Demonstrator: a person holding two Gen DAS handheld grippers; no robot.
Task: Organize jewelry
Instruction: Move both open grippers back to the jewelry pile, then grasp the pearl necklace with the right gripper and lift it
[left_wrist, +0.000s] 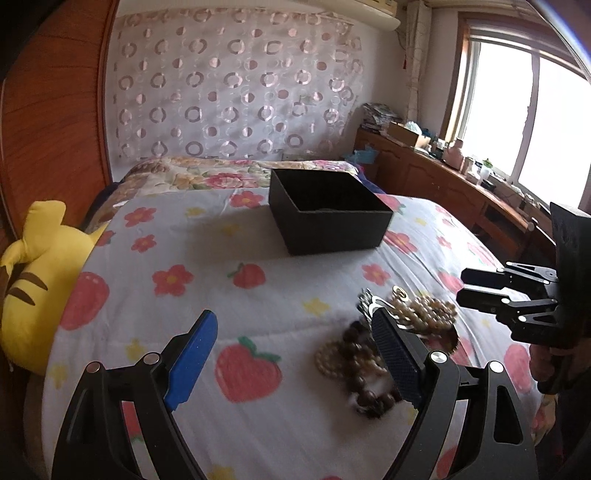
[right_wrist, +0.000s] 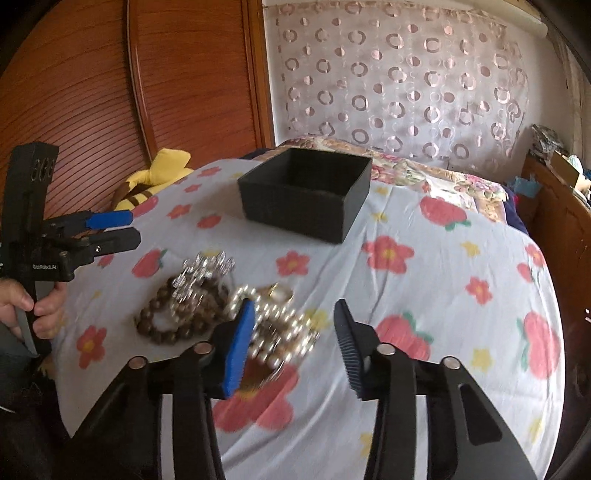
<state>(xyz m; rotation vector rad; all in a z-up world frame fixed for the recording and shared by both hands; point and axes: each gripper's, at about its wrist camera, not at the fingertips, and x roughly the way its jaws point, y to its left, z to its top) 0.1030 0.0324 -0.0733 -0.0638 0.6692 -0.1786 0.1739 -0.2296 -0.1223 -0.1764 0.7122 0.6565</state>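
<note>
step: first pick. heap of pearl and brown wooden bead jewelry (right_wrist: 225, 314) lay on the flowered bed quilt (right_wrist: 424, 280), near side of the empty black cardboard box (right_wrist: 306, 192). left gripper (left_wrist: 291, 354) and right gripper (right_wrist: 295, 339) fingers wide open, holding nothing. next: likely close on one strand.

the left wrist view looks low over the bed (left_wrist: 155, 258) from its near edge toward the far curtain (left_wrist: 229, 85), window at right. the right wrist view faces likewise from further right, wardrobe (right_wrist: 110, 92) left. both share the black box (left_wrist: 327, 210) and jewelry pile (right_wrist: 221, 306).
</note>
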